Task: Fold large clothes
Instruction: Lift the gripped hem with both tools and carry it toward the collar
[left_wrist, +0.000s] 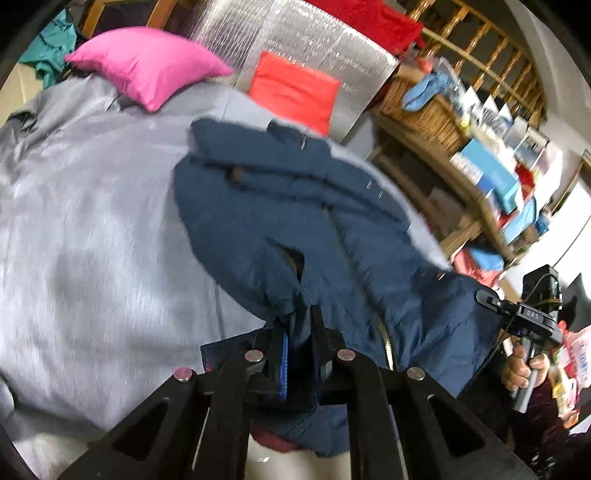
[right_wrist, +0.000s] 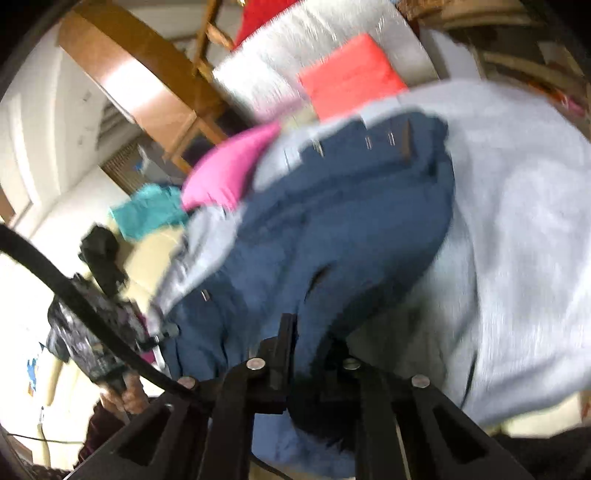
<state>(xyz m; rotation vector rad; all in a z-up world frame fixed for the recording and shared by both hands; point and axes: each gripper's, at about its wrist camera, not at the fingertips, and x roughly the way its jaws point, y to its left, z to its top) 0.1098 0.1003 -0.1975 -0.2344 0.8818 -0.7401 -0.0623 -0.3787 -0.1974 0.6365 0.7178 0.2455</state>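
Two tools grip the navy jacket (left_wrist: 295, 206): the left tool (left_wrist: 299, 332) and the right tool (right_wrist: 310, 336) are each clenched on its near hem, the rest lying on a grey bedspread (left_wrist: 92, 221). No lettering reads clearly. Pink pillow (left_wrist: 147, 66), red cushion (left_wrist: 295, 92) and cluttered wooden shelves (left_wrist: 480, 173) lie behind.

Black claw (left_wrist: 299, 325) with silver rivets, blue pad; maroon sleeve (right_wrist: 99, 424).
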